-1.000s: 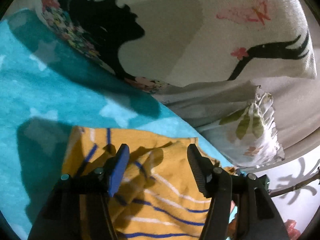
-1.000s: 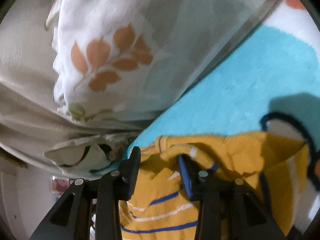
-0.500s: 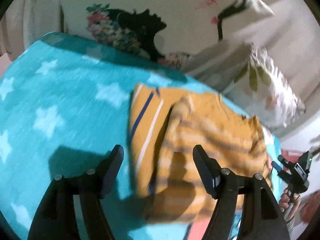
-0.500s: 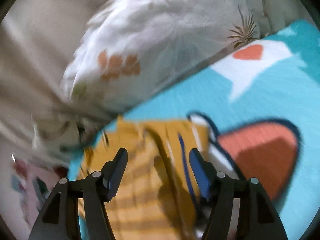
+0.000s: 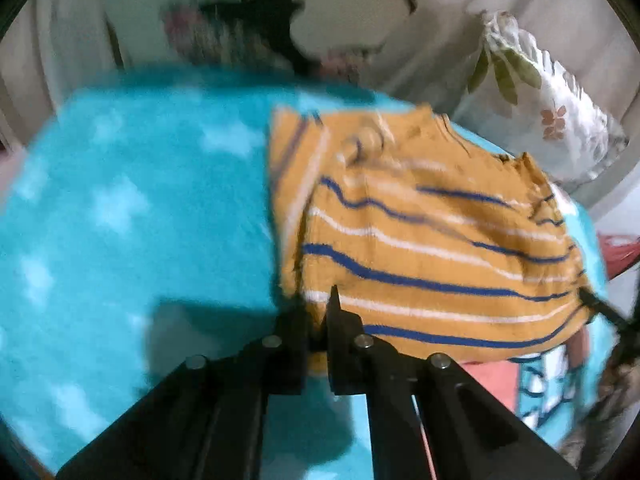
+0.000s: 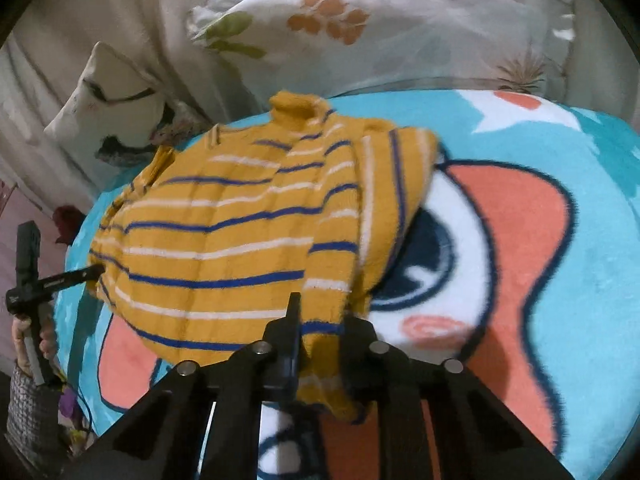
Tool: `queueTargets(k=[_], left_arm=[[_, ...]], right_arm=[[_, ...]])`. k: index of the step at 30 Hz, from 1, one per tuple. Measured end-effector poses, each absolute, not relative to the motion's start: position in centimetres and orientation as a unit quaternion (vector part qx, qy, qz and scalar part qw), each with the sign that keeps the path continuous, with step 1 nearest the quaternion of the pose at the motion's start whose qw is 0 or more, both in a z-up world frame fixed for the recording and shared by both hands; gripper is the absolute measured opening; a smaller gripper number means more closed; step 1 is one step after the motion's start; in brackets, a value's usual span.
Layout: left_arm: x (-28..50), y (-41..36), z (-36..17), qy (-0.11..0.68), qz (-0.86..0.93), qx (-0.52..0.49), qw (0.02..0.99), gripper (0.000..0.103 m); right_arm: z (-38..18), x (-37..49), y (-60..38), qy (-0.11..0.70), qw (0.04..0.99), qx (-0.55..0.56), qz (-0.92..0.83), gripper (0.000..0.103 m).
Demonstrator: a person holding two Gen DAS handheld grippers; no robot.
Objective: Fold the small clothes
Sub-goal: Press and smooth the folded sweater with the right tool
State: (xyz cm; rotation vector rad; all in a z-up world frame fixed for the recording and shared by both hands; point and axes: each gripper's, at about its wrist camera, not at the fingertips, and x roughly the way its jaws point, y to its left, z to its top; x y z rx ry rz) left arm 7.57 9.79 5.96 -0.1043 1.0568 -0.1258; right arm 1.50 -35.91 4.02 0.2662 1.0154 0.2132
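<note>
A small mustard-yellow sweater (image 5: 432, 240) with blue and white stripes lies on a turquoise blanket (image 5: 132, 216). My left gripper (image 5: 316, 312) is shut on the sweater's near hem corner. In the right wrist view the sweater (image 6: 224, 232) has both sleeves folded across its body, collar at the far end. My right gripper (image 6: 320, 316) is shut on the hem at the opposite corner. The left gripper (image 6: 80, 276) also shows there, pinching the far hem corner, held by a hand.
Floral pillows (image 6: 380, 24) and a cream pillow with a black print (image 5: 256, 28) lie at the head of the bed. The blanket bears a large orange and white cartoon print (image 6: 516, 248). Its edge drops off at the left (image 6: 76, 320).
Both grippers were open over the sweater's upper part. They have drawn back to the hem end and shut on its two corners. The sweater lies more spread out.
</note>
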Motion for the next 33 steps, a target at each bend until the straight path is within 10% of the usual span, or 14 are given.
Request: queueTargets(k=[12, 17, 22, 33], left_arm=[[3.9, 11.4, 8.0, 0.455, -0.012, -0.054, 0.889, 0.047], [4.3, 9.9, 8.8, 0.403, -0.064, -0.123, 0.905, 0.074], [6.2, 7.9, 5.9, 0.409, -0.073, -0.118, 0.902, 0.074], [6.4, 11.9, 1.7, 0.388, -0.06, -0.181, 0.902, 0.084]], right_arm=[[8.0, -0.6, -37.2, 0.43, 0.901, 0.028, 0.042, 0.018], [11.5, 1.4, -33.4, 0.351, 0.933, 0.01, 0.076, 0.07], [9.0, 9.4, -28.4, 0.439, 0.891, 0.011, 0.12, 0.031], [4.7, 21.2, -28.7, 0.498, 0.867, -0.02, -0.018, 0.029]])
